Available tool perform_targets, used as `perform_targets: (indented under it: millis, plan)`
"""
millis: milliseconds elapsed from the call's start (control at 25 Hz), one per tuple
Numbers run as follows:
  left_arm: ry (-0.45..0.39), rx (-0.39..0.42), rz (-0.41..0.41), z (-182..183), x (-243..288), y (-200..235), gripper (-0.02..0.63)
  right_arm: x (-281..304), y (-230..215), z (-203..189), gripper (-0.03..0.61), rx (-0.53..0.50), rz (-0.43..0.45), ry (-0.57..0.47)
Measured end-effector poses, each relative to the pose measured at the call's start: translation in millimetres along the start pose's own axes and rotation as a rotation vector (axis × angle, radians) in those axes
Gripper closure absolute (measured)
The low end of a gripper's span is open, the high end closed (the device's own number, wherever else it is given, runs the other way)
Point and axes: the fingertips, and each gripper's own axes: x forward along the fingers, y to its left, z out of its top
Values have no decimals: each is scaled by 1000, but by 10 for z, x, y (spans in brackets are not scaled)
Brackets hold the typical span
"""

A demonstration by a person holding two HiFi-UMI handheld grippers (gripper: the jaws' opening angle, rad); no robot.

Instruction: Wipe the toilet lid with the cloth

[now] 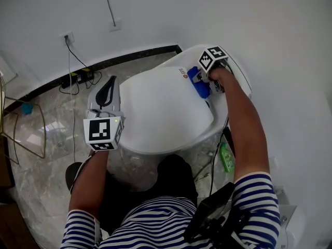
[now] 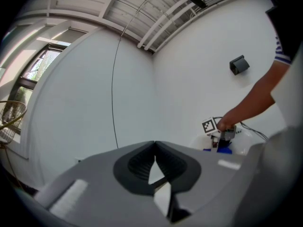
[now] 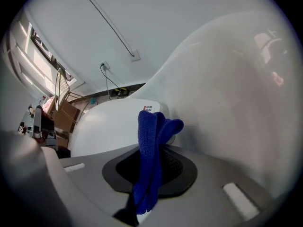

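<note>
The toilet lid is plain white with a small red mark at its one o'clock edge, and the cloth is deep blue. The right gripper and left gripper are grey with black-and-white square-marker cubes, and the sleeves are striped navy and white. At four o'clock from the lid a green bottle lies on the grey veined floor; a black skirting runs at eleven o'clock.

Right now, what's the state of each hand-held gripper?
Left hand-held gripper: closed, nothing between its jaws.
Right hand-held gripper: closed on the blue cloth.
</note>
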Motion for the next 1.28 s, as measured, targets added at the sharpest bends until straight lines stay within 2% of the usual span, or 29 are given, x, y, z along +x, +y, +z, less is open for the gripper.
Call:
perform_targets:
  millis: [240, 520, 960, 1280]
  plan:
    - [-9, -5, 17, 45, -72, 95, 609, -10, 166, 7, 517, -4, 6, 1]
    - [-28, 2, 50, 172, -277, 283, 609, 51, 592, 73, 517, -49, 3, 23]
    - [-44, 12, 120, 274, -641, 631, 609, 307, 1558, 251, 517, -188, 43, 55]
    - [-59, 12, 162, 370, -866, 849, 609, 541, 2453, 309, 517, -297, 145, 79]
